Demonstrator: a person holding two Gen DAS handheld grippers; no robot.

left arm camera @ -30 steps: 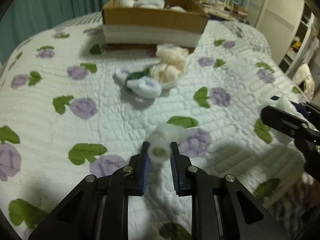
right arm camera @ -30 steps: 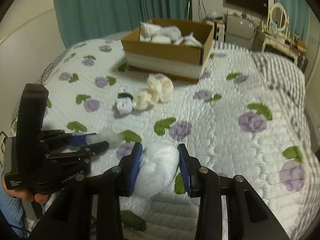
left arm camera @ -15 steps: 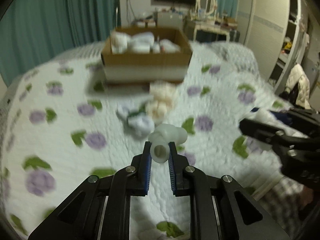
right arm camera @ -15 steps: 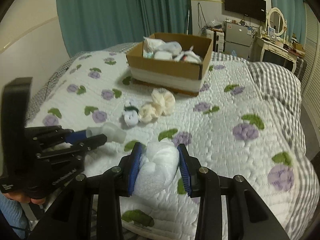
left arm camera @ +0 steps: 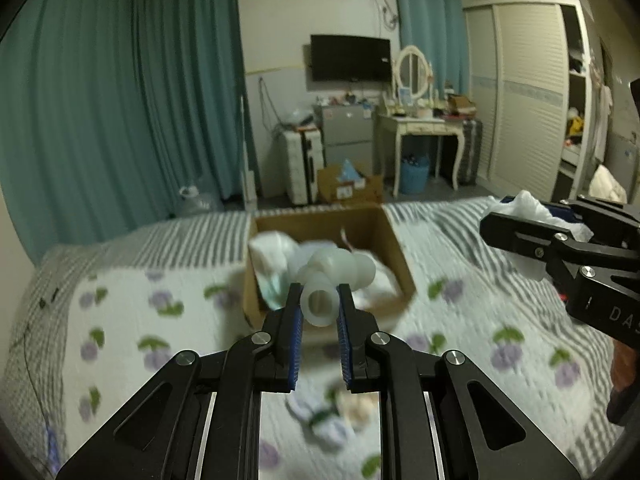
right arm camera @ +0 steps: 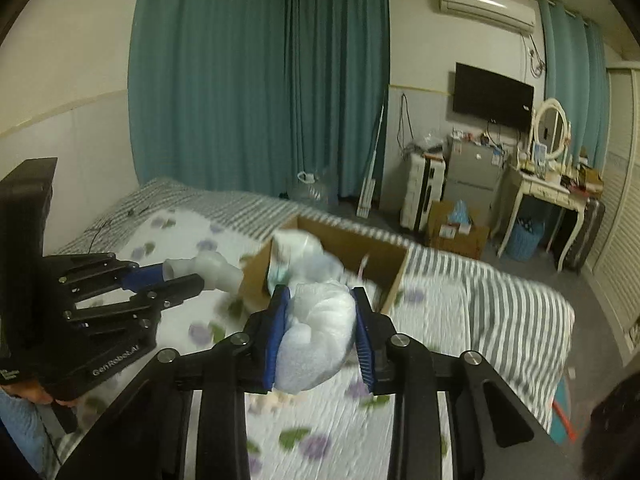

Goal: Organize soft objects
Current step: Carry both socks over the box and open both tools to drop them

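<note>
My left gripper (left arm camera: 319,306) is shut on a pale white soft toy (left arm camera: 332,278) and holds it in the air in front of the open cardboard box (left arm camera: 394,248) on the bed. The box holds several white soft items (left arm camera: 272,252). My right gripper (right arm camera: 320,312) is shut on a white crinkly soft bundle (right arm camera: 316,340), also raised near the box (right arm camera: 394,276). The left gripper and its toy show in the right wrist view (right arm camera: 208,266); the right gripper shows in the left wrist view (left arm camera: 520,232). A blue-white sock (left arm camera: 320,424) and a cream sock (left arm camera: 360,408) lie on the quilt below.
The bed has a white quilt with purple flowers (left arm camera: 160,344) and a grey striped sheet (right arm camera: 512,312). Beyond the bed stand teal curtains (left arm camera: 120,120), a suitcase (left arm camera: 302,168), a floor box (left arm camera: 348,188), a dressing table (left arm camera: 424,136) and a wardrobe (left arm camera: 528,96).
Both grippers have risen and moved toward the box with their items still held. The view has tilted up, so the room behind the bed now shows.
</note>
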